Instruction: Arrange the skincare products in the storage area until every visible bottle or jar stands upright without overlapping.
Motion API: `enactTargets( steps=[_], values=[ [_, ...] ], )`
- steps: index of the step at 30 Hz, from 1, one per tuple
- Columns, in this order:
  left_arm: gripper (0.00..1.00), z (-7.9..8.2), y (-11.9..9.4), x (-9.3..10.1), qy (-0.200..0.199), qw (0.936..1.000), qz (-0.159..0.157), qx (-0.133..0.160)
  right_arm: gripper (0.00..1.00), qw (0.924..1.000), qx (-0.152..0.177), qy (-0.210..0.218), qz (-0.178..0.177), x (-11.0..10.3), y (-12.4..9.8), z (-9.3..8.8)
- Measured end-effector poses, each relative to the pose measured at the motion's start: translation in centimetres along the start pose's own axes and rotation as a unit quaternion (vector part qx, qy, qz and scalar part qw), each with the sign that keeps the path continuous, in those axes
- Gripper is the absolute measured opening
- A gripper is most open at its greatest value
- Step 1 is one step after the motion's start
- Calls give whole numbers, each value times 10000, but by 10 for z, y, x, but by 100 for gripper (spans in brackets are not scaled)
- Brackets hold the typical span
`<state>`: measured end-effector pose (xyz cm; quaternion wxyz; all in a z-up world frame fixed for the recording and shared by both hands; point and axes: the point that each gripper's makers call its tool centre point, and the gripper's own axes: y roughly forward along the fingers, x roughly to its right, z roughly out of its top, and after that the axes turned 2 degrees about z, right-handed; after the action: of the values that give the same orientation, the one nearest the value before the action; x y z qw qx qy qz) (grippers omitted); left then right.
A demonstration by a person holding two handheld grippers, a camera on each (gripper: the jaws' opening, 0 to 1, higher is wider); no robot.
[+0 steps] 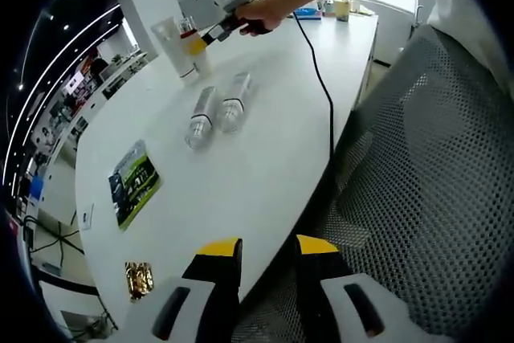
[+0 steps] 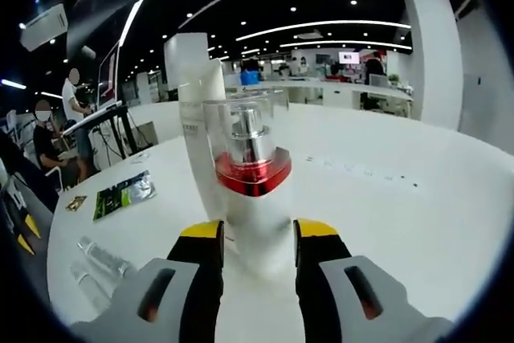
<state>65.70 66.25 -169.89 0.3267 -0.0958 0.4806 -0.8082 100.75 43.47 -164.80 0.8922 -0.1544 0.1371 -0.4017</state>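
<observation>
We see the right gripper [image 2: 257,234] with its yellow-tipped jaws set either side of an upright white bottle [image 2: 255,222] with a red collar and clear cap; the jaws stand close at its base, but whether they actually clamp it we cannot tell. Just behind it, touching or nearly so, stands a tall white tube [image 2: 201,118].

In the left gripper view, the left gripper [image 1: 267,248] hangs over the table's near edge, jaws parted with nothing between them. Well ahead of it, two clear bottles [image 1: 217,108] lie on their sides, side by side near the table's middle. Beyond them we see a hand [image 1: 259,15] holding the other gripper at the upright pair.

The surface is a long white table [image 1: 265,158]. A green-and-black leaflet [image 1: 132,182] and a small gold packet [image 1: 139,279] lie flat towards its left edge. A black cable [image 1: 321,86] runs across the top. A grey mesh chair [image 1: 434,190] sits at the right.

The room is an open office with strip ceiling lights; seated people at far left in the right gripper view.
</observation>
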Motion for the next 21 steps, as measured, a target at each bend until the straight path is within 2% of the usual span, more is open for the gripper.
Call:
enactTargets(
  steps=[4, 7, 13, 17, 21],
  values=[
    [26, 1, -1, -1, -29, 10000, 24, 7, 32, 9983, -10, 417, -402, -2, -17, -18],
    [26, 1, -1, -3, -14, 10000, 77, 14, 34, 9973, 24, 553, -475, -11, -31, -25],
    [26, 0, -1, -4, 75, 9999, 151, 9, 35, 9965, -58, 730, -402, -39, -57, -40],
    [26, 4, -2, -6, 87, 9996, 247, 110, 42, 9976, -27, 623, -306, -58, -80, -45],
    [26, 5, -3, -8, 103, 9994, 298, 148, 43, 9958, 28, 847, -351, -71, -104, -57]
  ],
)
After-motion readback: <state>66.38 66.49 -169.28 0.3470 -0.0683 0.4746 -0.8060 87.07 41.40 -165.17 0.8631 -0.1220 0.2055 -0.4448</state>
